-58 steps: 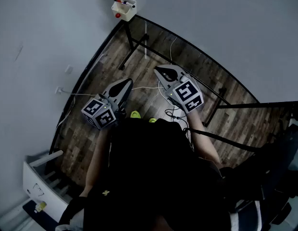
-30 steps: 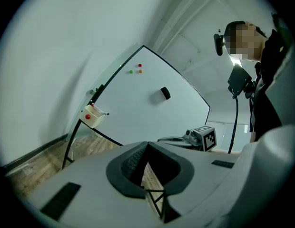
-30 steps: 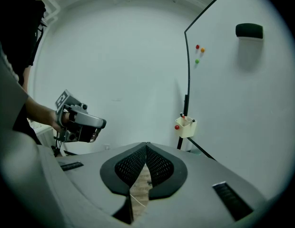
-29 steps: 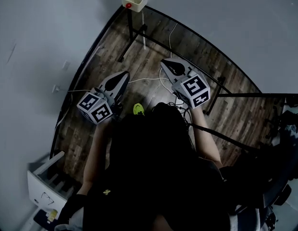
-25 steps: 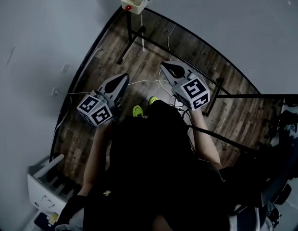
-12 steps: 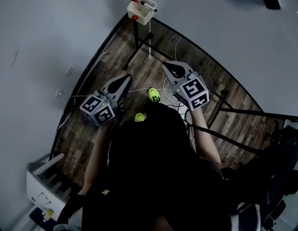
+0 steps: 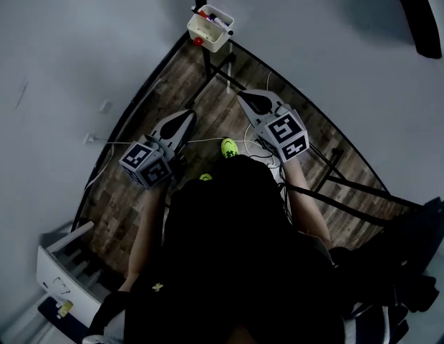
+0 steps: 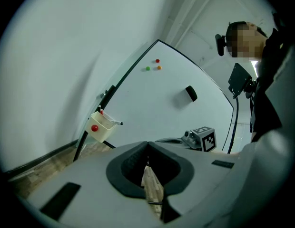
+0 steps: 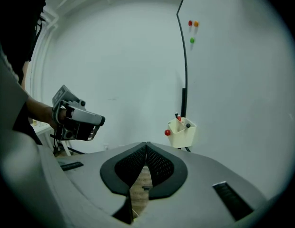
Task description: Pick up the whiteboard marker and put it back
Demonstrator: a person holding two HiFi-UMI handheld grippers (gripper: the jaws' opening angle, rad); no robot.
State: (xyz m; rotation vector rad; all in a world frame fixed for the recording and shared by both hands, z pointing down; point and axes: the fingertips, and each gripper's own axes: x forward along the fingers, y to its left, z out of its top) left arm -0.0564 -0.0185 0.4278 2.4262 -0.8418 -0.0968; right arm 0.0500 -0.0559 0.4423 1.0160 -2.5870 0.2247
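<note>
Head view: the cream marker holder (image 7: 210,31) has slid from the very top edge down into the upper middle of the frame over the last second or so. A black eraser (image 7: 422,24) on the whiteboard (image 7: 329,56) has come in at upper right. A lime-green shoe (image 7: 228,147) shows stepped forward at centre. Reading: the person is walking up to the board, and the approach is not finished. The left gripper (image 7: 185,120) and right gripper (image 7: 248,102) are carried ahead of the body at mid-frame, both pointing toward the holder and well apart from it. The jaws of both are pressed together with nothing between them, unchanged; each gripper view shows the pads meeting over bare wood floor (image 7: 172,84). The whiteboard markers (image 7: 215,18) stand in the holder, one red-capped and one dark-capped, neither touched. Judgement: the pick-up has not begun, and one gripper must open its jaws before it reaches the holder.
</note>
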